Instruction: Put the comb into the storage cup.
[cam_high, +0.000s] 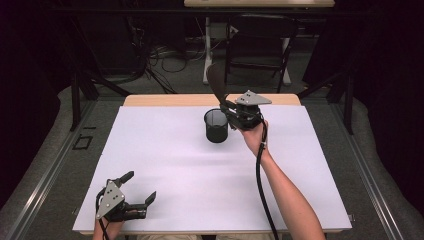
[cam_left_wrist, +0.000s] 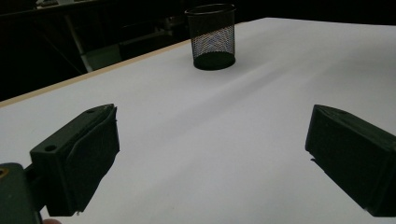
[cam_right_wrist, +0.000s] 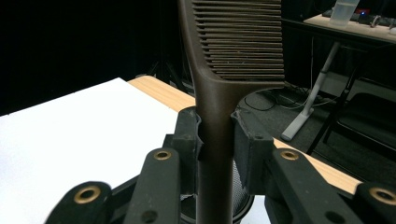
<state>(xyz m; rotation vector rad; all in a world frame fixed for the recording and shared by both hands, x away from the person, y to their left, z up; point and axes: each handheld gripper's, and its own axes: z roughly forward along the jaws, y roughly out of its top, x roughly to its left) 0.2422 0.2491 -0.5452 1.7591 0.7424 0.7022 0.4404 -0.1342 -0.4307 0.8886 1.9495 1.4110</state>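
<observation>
Clamped hard between the right tongs (cam_right_wrist: 217, 140), the brown comb (cam_right_wrist: 219, 93) fills the near field of the right gripper view: its handle runs straight down between the two pads and its toothed head stands above them. From that same view the handle's lower end points into the rim of the black mesh cup (cam_right_wrist: 243, 200) just below the jaws. In the high view the comb (cam_high: 216, 82) rises up and away from the right tongs (cam_high: 231, 111), its long axis steep and only a little tilted, with the mesh cup (cam_high: 216, 126) directly beside and beneath them near the far edge of the white table (cam_high: 165, 165). So the coming move looks like a short lowering along the comb's own axis into the cup. Well apart, at the near left corner, the left tongs (cam_high: 140, 187) rest with jaws wide and nothing between them; the right hand is much the nearer.
</observation>
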